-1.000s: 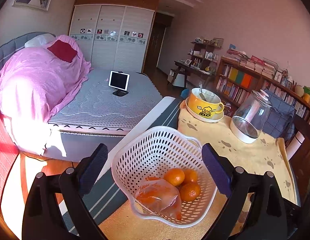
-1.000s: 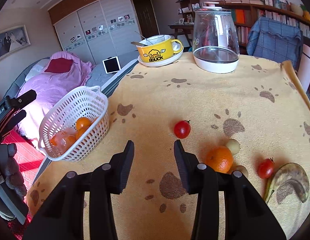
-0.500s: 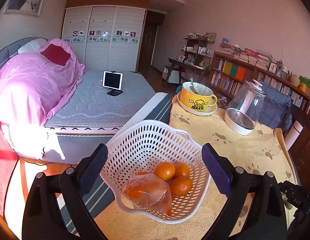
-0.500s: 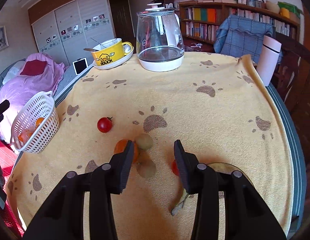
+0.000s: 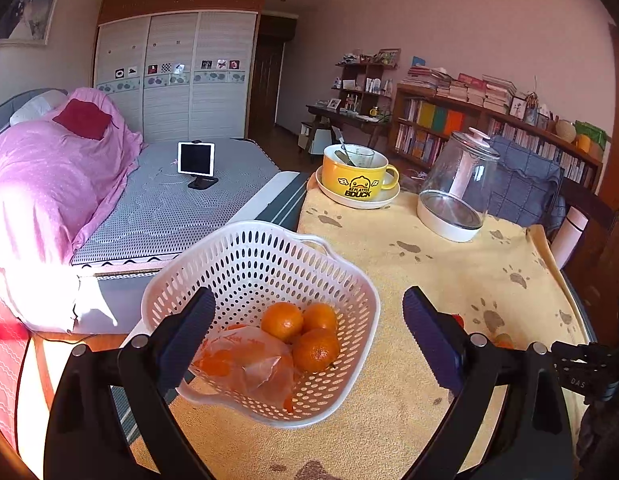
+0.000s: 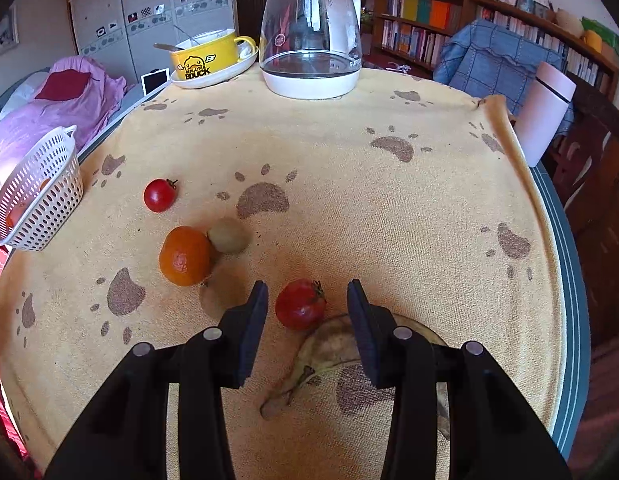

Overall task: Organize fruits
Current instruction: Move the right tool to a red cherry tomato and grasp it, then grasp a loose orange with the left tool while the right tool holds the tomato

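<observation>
1. Here the right gripper [image 6: 307,312] hangs low over the yellow paw-print cloth [image 6: 349,208] with its fingers spread apart, a red tomato [image 6: 300,309] lying between them; neither pad appears to touch it.
2. Just behind that tomato, partly under the gripper, lies a browned banana [image 6: 329,348] flat on the cloth.
3. To the left sit an orange [image 6: 184,256] and a small greenish-brown fruit [image 6: 228,235], touching or nearly so; what kind of fruit the small one is cannot be told.
4. A 2nd, smaller tomato [image 6: 160,195] rests farther left, apart from the others.
5. The white basket [image 5: 261,276] stands at the left edge of the table, tilted in the right wrist view, with the left gripper [image 5: 305,338] open wide around it and holding nothing.
6. Inside the basket are 3 oranges [image 5: 305,336] and a clear bag [image 5: 245,364] of orange fruit.
7. At the far side of the cloth stand a glass kettle [image 6: 311,36] and a yellow mug [image 6: 207,58] on a saucer, with a pink flask [image 6: 547,112] at the right edge.
</observation>
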Motion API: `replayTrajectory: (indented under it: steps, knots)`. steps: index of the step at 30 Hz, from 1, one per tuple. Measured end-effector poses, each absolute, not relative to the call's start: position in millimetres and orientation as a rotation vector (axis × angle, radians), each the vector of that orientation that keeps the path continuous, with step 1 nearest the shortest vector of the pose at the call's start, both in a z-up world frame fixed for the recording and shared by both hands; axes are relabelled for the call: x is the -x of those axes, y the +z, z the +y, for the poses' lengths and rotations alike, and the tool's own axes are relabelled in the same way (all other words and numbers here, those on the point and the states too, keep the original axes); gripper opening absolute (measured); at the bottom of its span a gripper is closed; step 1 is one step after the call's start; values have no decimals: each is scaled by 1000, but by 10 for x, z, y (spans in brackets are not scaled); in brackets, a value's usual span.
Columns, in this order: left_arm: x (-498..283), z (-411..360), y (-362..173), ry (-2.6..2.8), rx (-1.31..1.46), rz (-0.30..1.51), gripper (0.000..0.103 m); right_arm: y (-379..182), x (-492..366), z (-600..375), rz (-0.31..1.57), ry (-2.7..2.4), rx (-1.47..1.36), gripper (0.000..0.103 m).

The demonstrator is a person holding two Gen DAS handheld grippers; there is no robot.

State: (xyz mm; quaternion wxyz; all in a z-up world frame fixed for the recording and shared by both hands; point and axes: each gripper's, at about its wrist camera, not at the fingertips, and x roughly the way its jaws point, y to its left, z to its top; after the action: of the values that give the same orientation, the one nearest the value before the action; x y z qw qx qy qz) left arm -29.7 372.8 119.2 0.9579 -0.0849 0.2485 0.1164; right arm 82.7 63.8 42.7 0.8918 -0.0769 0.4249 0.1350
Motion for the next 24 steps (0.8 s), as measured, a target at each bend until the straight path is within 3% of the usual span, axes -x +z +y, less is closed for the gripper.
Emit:
replayTrajectory:
  steps: [17,21,24]
  knots:
    - [164,3008,934,68,33,577,96,287,-915,868,935,396,393,42]
    - [135,2917,871,51,15,592,96,284,-905,865,931,395,403,39]
    - [114,2874,824,47,6,605,96,290,-925,832,928,377,386,30]
